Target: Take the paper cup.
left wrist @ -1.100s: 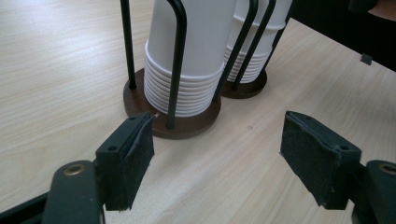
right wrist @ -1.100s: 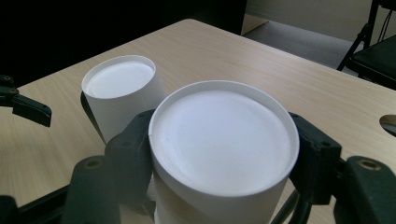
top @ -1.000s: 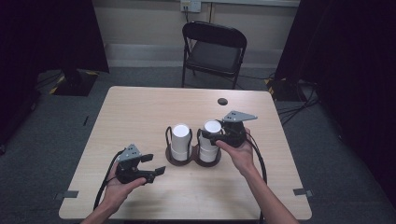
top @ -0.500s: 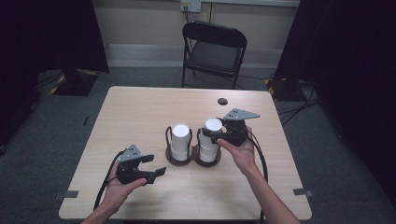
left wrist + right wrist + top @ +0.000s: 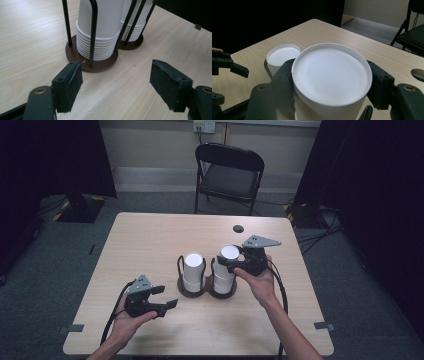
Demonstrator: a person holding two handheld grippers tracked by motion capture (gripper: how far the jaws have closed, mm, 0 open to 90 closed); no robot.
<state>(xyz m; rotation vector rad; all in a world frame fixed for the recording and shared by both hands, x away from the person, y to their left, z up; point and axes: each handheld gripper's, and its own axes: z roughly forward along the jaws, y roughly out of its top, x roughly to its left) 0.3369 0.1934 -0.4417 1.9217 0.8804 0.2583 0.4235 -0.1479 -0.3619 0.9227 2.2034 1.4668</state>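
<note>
Two cup stacks (image 5: 194, 270) upside down in a wire holder (image 5: 192, 290) mid-table (image 5: 150, 240), side by side, touching bases. Right gripper (image 5: 235, 262) clamped on the top cup (image 5: 332, 75) of the right-hand stack, pads pressing both sides just under the upturned bottom. Left gripper (image 5: 167, 297) resting open on the tabletop near the holder, pads (image 5: 75, 80) wide apart, nothing between. Small dark hole (image 5: 238, 228) near the far edge.
</note>
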